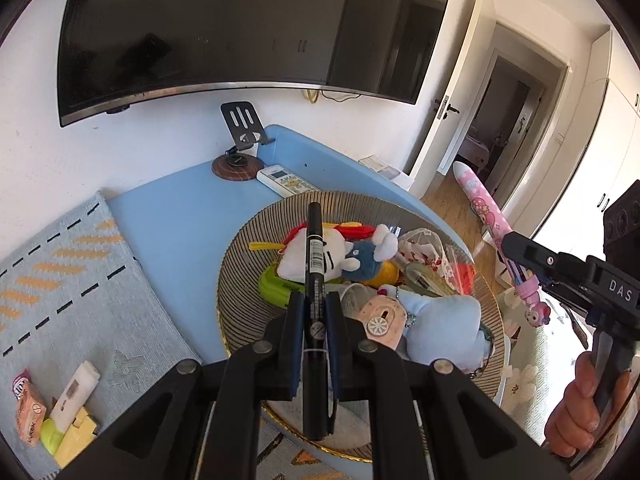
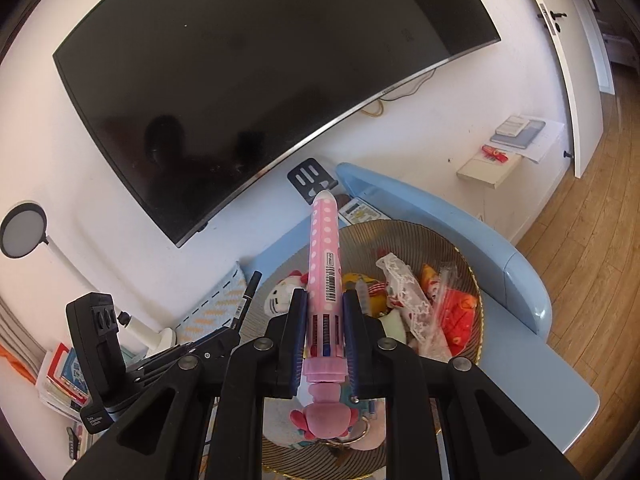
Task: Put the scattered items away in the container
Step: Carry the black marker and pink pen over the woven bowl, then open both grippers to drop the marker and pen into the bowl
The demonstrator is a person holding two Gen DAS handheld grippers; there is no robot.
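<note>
My left gripper [image 1: 314, 304] is shut on a black marker [image 1: 314, 264] that points forward over the ribbed round bowl [image 1: 240, 252]. The bowl holds plush toys, a lace bag and small trinkets. My right gripper [image 2: 325, 312] is shut on a fat pink polka-dot pen [image 2: 325, 248] with a pink figure on its end, held above the same bowl [image 2: 472, 280]. In the left wrist view the right gripper [image 1: 516, 250] shows at the right with the pink pen [image 1: 486, 208] tilted upward. In the right wrist view the left gripper's marker [image 2: 248, 296] shows at lower left.
A blue desk [image 1: 172, 224] carries a phone stand [image 1: 240, 136] and a white remote [image 1: 286, 180]. On the woven mat [image 1: 80, 280] at lower left lie a white tube [image 1: 76, 396], a pink pack [image 1: 28, 408] and yellow pieces [image 1: 78, 436]. A dark TV hangs on the wall.
</note>
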